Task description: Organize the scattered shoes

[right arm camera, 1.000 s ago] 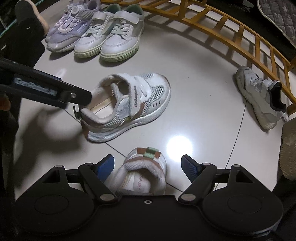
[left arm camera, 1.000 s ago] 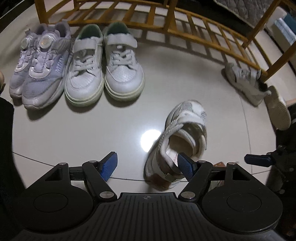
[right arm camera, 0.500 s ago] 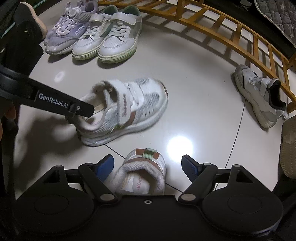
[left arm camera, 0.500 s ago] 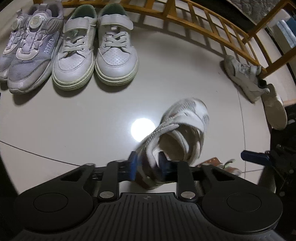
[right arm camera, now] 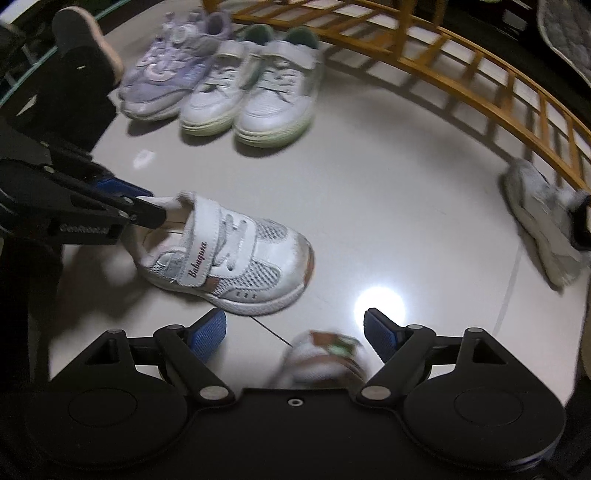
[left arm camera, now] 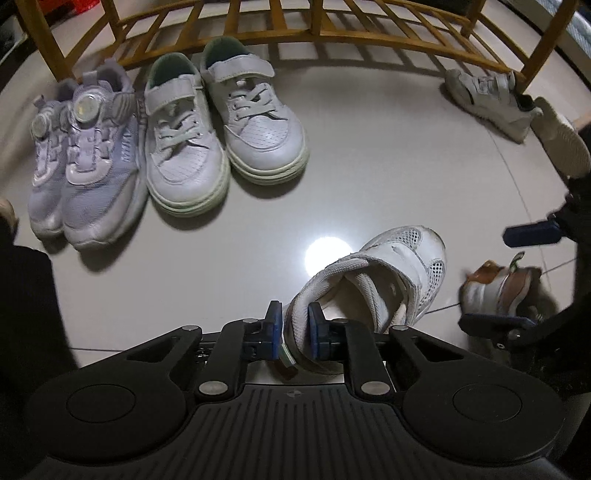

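The heel collar of a white mesh sneaker (left arm camera: 388, 280) is clamped between the blue pads of the left gripper (left arm camera: 291, 328), one pad inside the shoe opening and one outside, with the jaws closed tight on the fabric; in the right wrist view the sneaker is seen side-on, its two hook-and-loop straps fastened, its sole on the pale tiled floor (left arm camera: 258, 229) and its toe turned to the right of the frame. Just beside it, the right gripper (right arm camera: 295, 332) is held over a matching white-and-brown sneaker (right arm camera: 321, 362), whose blurred heel lies between the widely spread pads without being touched; those jaws are opening. Farther out, toward the wooden slatted rack (left arm camera: 332, 26) that borders the floor's far edge, two pairs are lined up side by side with heels to the rack and toes toward the cameras: a lilac pair of dial-lace sneakers (left arm camera: 81, 170) at the left and, touching them, a white pair of strap-and-lace sneakers (left arm camera: 221, 129). At the far right edge of the floor, against a leg of the rack, a grey-white sneaker (left arm camera: 491, 99) is left lying, with the pale sole of another shoe (left arm camera: 565, 144) just beside it.
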The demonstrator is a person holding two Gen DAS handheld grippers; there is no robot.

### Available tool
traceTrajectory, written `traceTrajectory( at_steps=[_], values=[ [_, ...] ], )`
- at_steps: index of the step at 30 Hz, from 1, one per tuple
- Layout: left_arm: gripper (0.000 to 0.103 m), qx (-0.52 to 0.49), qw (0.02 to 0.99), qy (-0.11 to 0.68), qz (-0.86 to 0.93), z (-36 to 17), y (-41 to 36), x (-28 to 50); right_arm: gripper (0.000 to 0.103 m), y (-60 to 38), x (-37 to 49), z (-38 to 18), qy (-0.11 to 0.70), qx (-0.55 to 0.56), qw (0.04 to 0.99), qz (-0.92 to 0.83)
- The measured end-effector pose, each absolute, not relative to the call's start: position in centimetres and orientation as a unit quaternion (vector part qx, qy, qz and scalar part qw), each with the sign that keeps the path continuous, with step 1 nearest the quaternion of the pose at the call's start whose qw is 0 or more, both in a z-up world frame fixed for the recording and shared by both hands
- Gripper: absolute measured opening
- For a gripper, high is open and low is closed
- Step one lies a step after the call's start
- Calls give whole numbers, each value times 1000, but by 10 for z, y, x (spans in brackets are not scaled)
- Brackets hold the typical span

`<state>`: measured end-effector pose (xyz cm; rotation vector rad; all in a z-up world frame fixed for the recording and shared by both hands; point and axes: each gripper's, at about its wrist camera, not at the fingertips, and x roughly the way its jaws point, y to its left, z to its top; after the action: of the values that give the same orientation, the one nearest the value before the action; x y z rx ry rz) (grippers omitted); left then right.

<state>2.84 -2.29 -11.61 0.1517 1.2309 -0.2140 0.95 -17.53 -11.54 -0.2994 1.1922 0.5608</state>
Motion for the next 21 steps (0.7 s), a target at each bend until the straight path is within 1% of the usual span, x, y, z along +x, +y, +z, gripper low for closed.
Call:
traceTrajectory(
  at_steps=[3, 5, 7, 10, 12, 14, 16, 21],
  values=[
    [16, 66, 807, 577, -108, -115, -15, 28, 85, -160, 15, -118, 544, -146, 778, 279],
    [20, 64, 806, 578, -110, -114, -10, 28, 85, -152, 17, -120, 539, -155, 773, 297],
    [20, 64, 805, 579, -110, -115, -6, 29, 88, -143, 20, -123, 534, -169, 764, 320],
    [26, 67, 806, 577, -110, -115, -2, 29, 90, -133, 24, -127, 529, -186, 751, 350],
    [27, 66, 806, 577, -113, -115, -1, 29, 90, -129, 25, -131, 525, -200, 740, 369],
    [28, 66, 806, 577, -112, -115, 0, 29, 92, -127, 25, -131, 520, -208, 736, 379],
    [28, 63, 806, 579, -110, -116, 1, 29, 96, -124, 26, -133, 518, -212, 733, 387],
    [35, 48, 808, 578, -104, -112, 3, 25, 97, -119, 25, -139, 528, -207, 730, 381]
  ],
)
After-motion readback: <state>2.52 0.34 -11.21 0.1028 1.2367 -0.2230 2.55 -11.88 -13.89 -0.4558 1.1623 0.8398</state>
